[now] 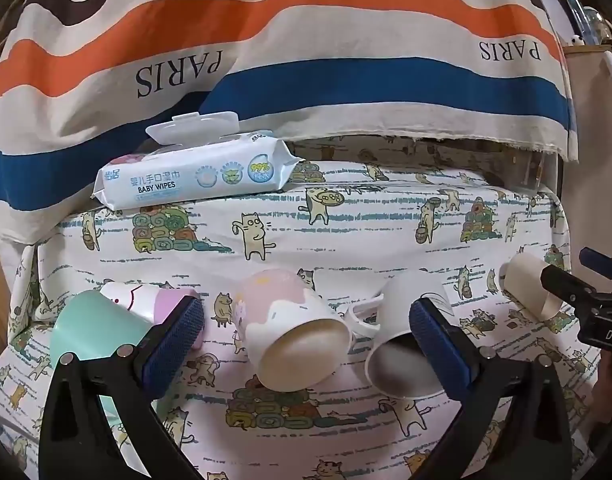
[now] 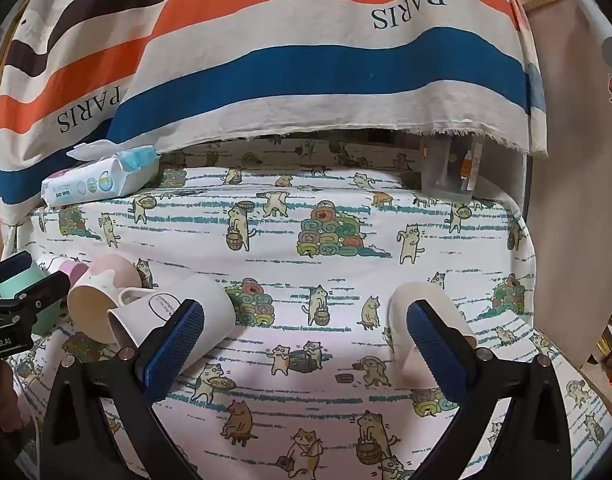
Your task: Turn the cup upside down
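Several cups lie on their sides on the cat-print cloth. In the left wrist view a pink-and-white mug lies between the fingers of my open left gripper, mouth toward the camera. A white mug lies beside it behind the right finger. A mint cup and a white-and-pink cup lie at the left. A paper cup lies at the right by my right gripper. In the right wrist view my right gripper is open and empty; the paper cup lies behind its right finger, the white mug behind its left finger.
A pack of baby wipes lies at the back left on the cloth. A striped "PARIS" cloth hangs behind. A clear container stands at the back right. The table edge drops off at the right.
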A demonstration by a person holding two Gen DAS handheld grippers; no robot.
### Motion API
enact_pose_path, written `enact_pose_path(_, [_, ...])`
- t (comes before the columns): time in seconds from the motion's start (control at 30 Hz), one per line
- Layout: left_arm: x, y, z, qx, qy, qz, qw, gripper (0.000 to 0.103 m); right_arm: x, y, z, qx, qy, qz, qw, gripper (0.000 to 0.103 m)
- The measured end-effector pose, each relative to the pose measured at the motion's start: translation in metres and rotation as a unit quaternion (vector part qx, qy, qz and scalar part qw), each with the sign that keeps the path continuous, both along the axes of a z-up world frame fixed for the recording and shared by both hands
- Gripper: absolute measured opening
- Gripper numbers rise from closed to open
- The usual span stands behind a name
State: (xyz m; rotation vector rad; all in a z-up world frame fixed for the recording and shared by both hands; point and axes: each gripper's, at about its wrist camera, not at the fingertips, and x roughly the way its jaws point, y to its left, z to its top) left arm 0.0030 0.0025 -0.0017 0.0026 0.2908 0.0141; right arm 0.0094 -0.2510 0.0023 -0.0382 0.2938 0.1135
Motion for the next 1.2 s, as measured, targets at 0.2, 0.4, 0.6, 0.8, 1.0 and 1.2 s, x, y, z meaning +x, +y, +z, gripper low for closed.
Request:
enact_pose_path(0.2, [-0.0017, 0.0008, -0.0003, 0.002, 0.000, -0.003, 1.0000, 0.102, -0.0001, -0.0019, 0.0005, -0.003, -0.002, 0.003, 1.000, 0.102])
enact_pose_path(0.4, [0.0006, -0.0016, 0.0003, 0.004, 0.003, -0.002, 1.0000, 0.102, -0.0013, -0.0002, 0.0008, -0.002, -0.001, 0.000, 1.000, 0.102])
enact_pose_path(0.6, [0.0004, -0.0005, 0.0003, 0.003, 0.002, 0.002, 1.0000, 0.102, 0.0006, -0.0022, 0.0012, -0.002, 0.002, -0.003, 1.000, 0.102])
enact_pose_path(0.8, [0.0012, -0.0002, 0.0005, 0.003, 0.002, 0.002, 1.0000, 0.102, 0.0010, -0.0026, 0.0008, -0.002, 0.003, -0.004, 1.000, 0.102])
enact_pose_path(1.0, [0.0012, 0.0000, 0.0004, 0.003, 0.002, 0.003, 1.0000, 0.102, 0.0013, -0.0024, 0.0007, -0.003, 0.002, -0.004, 1.000, 0.102])
enact_pose_path(1.2, [0.0009, 0.0011, 0.0001, 0.003, 0.000, 0.005, 1.0000, 0.102, 0.0016, -0.0024, 0.0006, -0.002, 0.003, -0.004, 1.000, 0.102])
